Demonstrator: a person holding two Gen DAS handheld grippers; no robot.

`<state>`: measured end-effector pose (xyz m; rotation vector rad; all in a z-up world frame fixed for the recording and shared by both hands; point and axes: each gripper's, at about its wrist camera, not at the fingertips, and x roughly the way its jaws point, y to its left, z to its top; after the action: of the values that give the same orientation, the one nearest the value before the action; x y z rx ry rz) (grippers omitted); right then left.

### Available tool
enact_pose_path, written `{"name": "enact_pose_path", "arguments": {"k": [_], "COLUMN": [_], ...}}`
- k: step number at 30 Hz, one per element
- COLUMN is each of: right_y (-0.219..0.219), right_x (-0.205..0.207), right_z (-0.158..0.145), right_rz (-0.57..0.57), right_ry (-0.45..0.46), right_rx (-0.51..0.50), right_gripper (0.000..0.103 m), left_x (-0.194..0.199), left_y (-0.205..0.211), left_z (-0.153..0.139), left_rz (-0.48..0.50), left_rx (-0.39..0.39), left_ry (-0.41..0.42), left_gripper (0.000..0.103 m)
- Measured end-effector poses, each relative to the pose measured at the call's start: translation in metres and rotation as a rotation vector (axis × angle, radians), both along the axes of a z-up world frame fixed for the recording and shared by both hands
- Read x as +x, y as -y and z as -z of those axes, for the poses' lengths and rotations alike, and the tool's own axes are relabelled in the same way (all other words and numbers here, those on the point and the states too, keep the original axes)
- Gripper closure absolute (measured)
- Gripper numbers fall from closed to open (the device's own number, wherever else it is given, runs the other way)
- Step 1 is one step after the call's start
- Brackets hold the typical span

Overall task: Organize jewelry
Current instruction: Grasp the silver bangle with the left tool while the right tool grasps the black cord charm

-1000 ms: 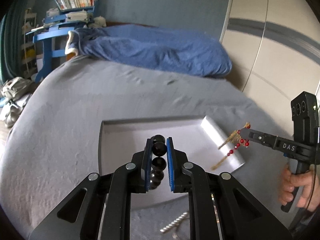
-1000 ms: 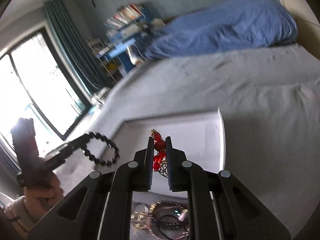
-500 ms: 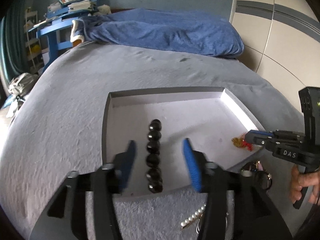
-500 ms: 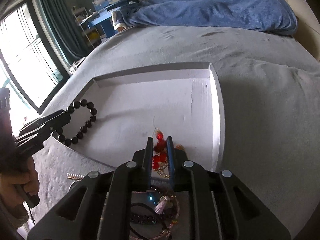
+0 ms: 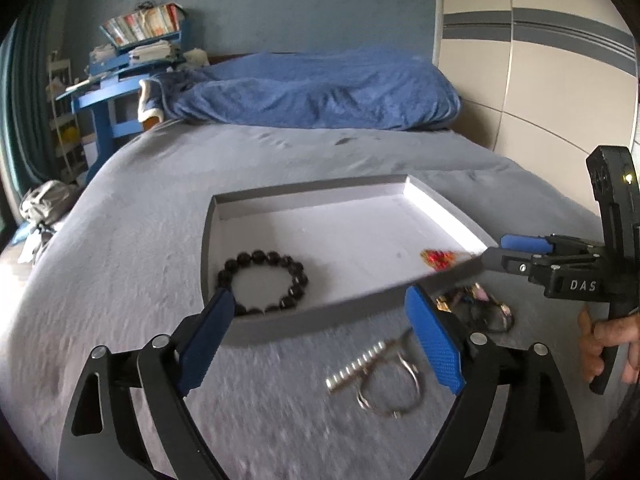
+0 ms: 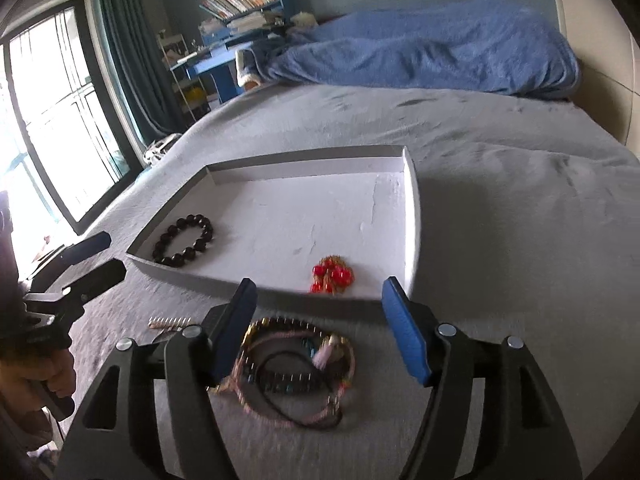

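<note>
Both claws, left claw (image 5: 316, 340) and right claw (image 6: 320, 330), gape wide, empty. Tangled cord-and-bead bracelets (image 6: 294, 374) before shallow grey tray (image 6: 412, 216): limp, light, probably snag; pinch 1 strand.

The tray (image 6: 412, 216) floor is open in its middle and far part; the black bead bracelet (image 6: 183, 241) fills the lower left corner, the red bead piece (image 6: 332, 276) sits by the near wall, whose rim stands between tray and bracelet tangle (image 6: 296, 372)
</note>
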<state>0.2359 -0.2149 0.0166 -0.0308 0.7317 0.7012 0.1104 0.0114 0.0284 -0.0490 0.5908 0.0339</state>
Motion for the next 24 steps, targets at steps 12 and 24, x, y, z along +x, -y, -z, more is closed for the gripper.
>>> {"name": "enact_pose_path", "arguments": {"k": [12, 24], "right_y": [0.028, 0.022], "right_x": [-0.028, -0.033], "right_z": [0.024, 0.031], "right_rz": [0.034, 0.04], "right_ry": [-0.036, -0.028], "right_rx": [0.02, -0.026], "right_gripper": [0.032, 0.029], "left_x": [-0.031, -0.017], "left_y": [0.014, 0.035], "left_z": [0.016, 0.029], "left_rz": [0.038, 0.121], "left_rx": [-0.011, 0.06], "left_ry": [-0.007, -0.112], "left_gripper": [0.015, 0.027]}}
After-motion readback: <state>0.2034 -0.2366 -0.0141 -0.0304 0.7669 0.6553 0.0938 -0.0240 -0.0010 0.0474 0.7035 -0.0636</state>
